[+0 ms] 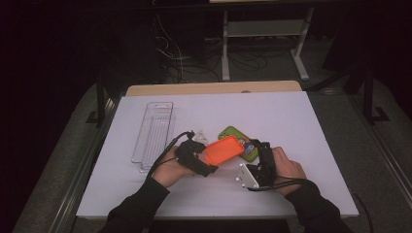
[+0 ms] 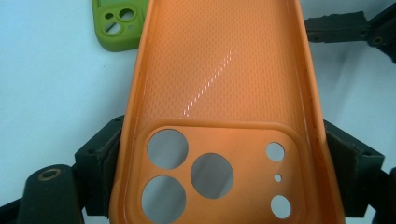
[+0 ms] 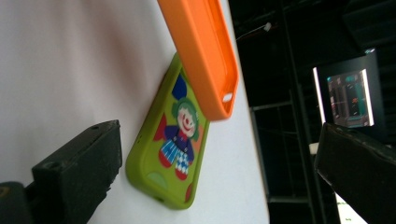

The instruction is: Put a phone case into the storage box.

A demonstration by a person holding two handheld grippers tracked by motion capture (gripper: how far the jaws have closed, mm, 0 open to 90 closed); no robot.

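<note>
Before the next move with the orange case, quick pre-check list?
1. Left gripper clamped on the orange phone case at its camera-cutout end: ok, jaws press both side walls.
2. Orange case off the table: ok, the right gripper view shows it raised above the green case.
3. Right gripper open and holding nothing: ok, jaws stand wide apart.
4. Green phone case flat on the table, clown picture up: ok.
5. Right gripper jaws lined up with the orange case's free end: cannot tell.
6. Clear tray out of the way: ok, off to the left.
</note>
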